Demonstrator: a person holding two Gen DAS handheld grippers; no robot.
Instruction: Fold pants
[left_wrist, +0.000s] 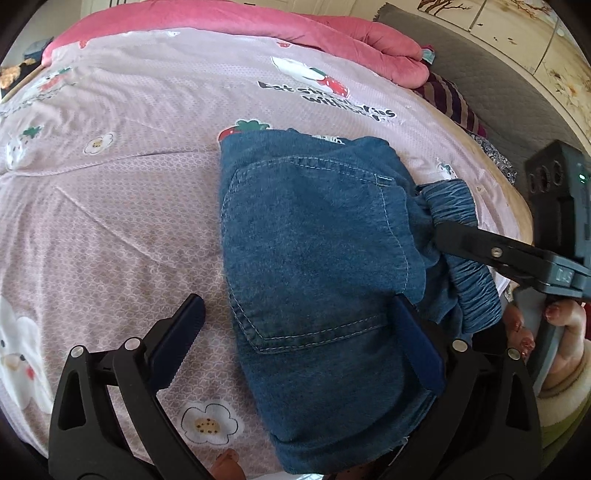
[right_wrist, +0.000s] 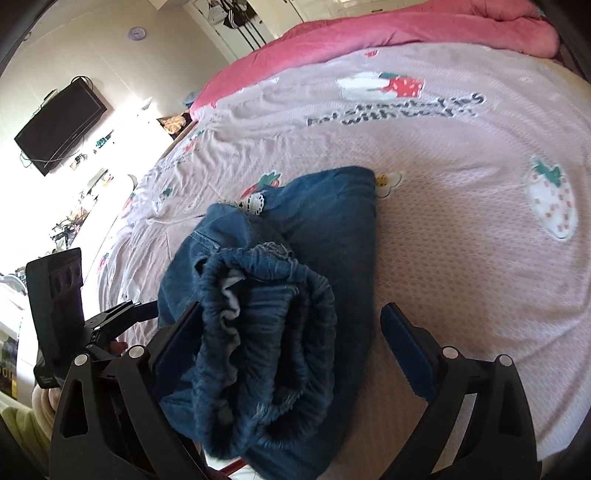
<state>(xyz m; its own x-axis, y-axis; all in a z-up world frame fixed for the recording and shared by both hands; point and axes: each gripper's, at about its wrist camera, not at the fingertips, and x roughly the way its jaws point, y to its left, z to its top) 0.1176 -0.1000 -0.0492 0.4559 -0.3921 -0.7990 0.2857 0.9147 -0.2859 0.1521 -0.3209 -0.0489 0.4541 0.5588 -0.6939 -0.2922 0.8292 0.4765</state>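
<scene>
Pants (left_wrist: 314, 280) of blue denim lie folded into a compact bundle on the bed (left_wrist: 118, 206), which has a pink strawberry-print sheet. Folding looks close to finished. Left hand-held gripper (left_wrist: 306, 343) hangs over the bundle, fingers spread wide apart, holding nothing. Right hand-held gripper (right_wrist: 291, 354) likewise straddles the elastic waistband (right_wrist: 266, 343), fingers apart. Next move probably calls for tucking or flattening that bunched waistband.

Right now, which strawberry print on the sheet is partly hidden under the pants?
The red strawberry at the far corner of the pants. Denim covers its lower part. The strawberry beside the lettering and the pale strawberry lie fully uncovered.
</scene>
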